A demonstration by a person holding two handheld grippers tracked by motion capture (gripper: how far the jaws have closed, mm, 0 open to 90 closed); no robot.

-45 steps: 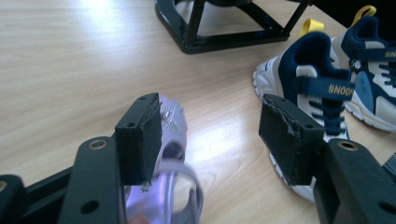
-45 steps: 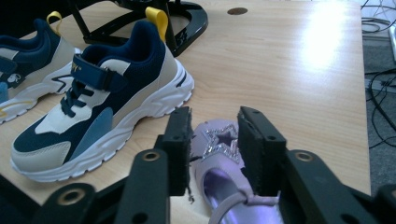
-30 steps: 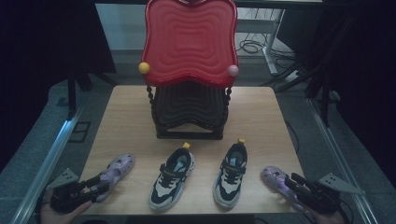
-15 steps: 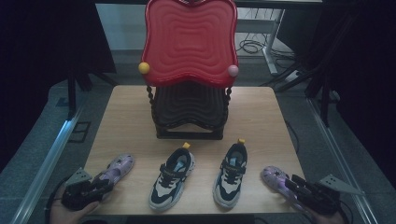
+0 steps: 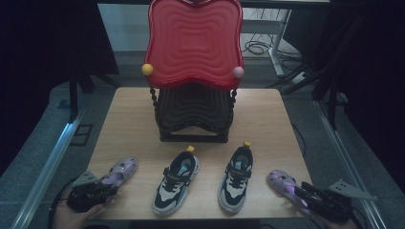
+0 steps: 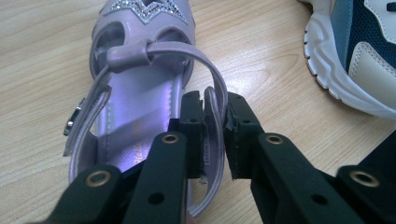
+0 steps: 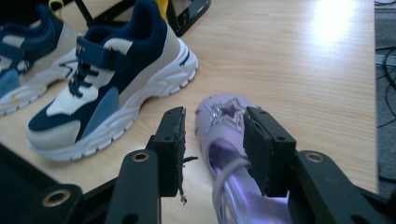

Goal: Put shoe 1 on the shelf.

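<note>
The left purple sandal lies flat on the table, toe pointing away from the left gripper, whose jaws have just been closing and now pinch the sandal's heel strap between their pads. In the high view that gripper sits at the sandal's heel end, near the table's front edge. The right purple sandal lies under the right gripper, whose jaws stand spread on either side of its star-trimmed toe part; whether the pads touch it cannot be told. Between the two grippers, two navy and white sneakers stand side by side, and beyond them a black shoe rack carries a red tray.
</note>
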